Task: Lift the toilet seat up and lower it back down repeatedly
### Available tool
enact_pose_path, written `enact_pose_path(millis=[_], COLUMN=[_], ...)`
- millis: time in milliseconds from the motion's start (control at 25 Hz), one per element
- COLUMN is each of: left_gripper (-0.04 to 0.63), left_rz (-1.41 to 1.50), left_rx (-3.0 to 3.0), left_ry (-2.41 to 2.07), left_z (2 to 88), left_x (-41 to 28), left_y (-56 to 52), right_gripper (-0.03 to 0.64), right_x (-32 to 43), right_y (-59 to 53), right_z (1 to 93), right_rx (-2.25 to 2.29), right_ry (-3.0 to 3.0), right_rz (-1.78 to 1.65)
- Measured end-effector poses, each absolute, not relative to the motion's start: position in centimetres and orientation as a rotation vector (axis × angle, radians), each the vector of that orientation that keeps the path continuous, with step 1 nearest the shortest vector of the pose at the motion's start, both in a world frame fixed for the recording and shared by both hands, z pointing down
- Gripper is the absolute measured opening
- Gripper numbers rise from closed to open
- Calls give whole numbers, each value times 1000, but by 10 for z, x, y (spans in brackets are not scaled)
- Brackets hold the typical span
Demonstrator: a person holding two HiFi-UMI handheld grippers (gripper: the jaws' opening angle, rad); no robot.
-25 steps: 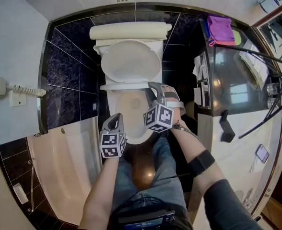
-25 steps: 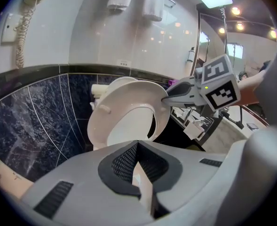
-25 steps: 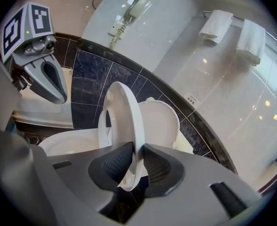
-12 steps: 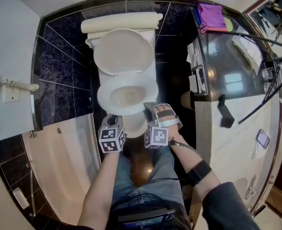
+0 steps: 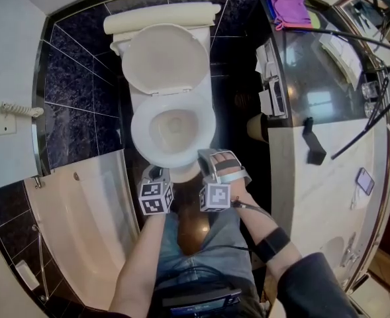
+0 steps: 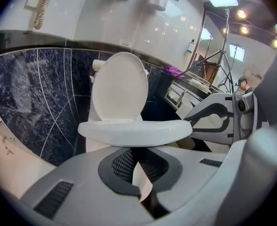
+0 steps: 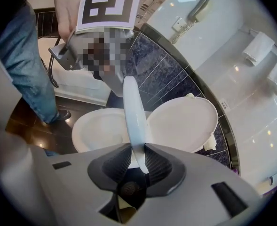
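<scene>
While opening, right gripper (image 7: 137, 149) — angled down — pinches seat (image 7: 131, 108).

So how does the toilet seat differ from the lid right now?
The seat lies about level over the bowl; the lid stands upright against the tank. The seat is an open ring; the lid is a solid oval. Both are white.

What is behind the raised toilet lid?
The cistern: only its cream top shows above the lid; its front is covered. Dark tiles lie to either side.
</scene>
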State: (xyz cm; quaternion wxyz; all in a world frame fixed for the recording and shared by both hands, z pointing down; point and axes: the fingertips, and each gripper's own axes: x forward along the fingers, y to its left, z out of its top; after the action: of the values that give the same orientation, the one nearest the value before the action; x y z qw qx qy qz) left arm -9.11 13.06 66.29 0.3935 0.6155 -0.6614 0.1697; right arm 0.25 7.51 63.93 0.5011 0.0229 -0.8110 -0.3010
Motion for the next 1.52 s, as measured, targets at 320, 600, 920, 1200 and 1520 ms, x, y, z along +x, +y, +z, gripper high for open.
enact_pose_path(millis=[320,600,920,1200,1520], left_gripper=[0,0,0,0,0], left_rz=[495,583,677,671,631], left_rx=[1570,1555,1512,1479,1483], left_ry=[-1595,-1511,-1368,-1339,-1414], left_z=[707,784,873,897,854], left_x=[-65,-42,-19,-25,-54], left_y=[167,209,252,258,239], right_gripper=[17,17,17,17,17], right_x=[47,56,65,74,65], right_y=[98,82,89,97,93], right_z=[665,715,779,803,777], right_rx=[180,394,448,464,501], right_ry=[-1995,-2015,-2000,-1979,-1992], right_rz=[-552,-319,-199,-133,-91])
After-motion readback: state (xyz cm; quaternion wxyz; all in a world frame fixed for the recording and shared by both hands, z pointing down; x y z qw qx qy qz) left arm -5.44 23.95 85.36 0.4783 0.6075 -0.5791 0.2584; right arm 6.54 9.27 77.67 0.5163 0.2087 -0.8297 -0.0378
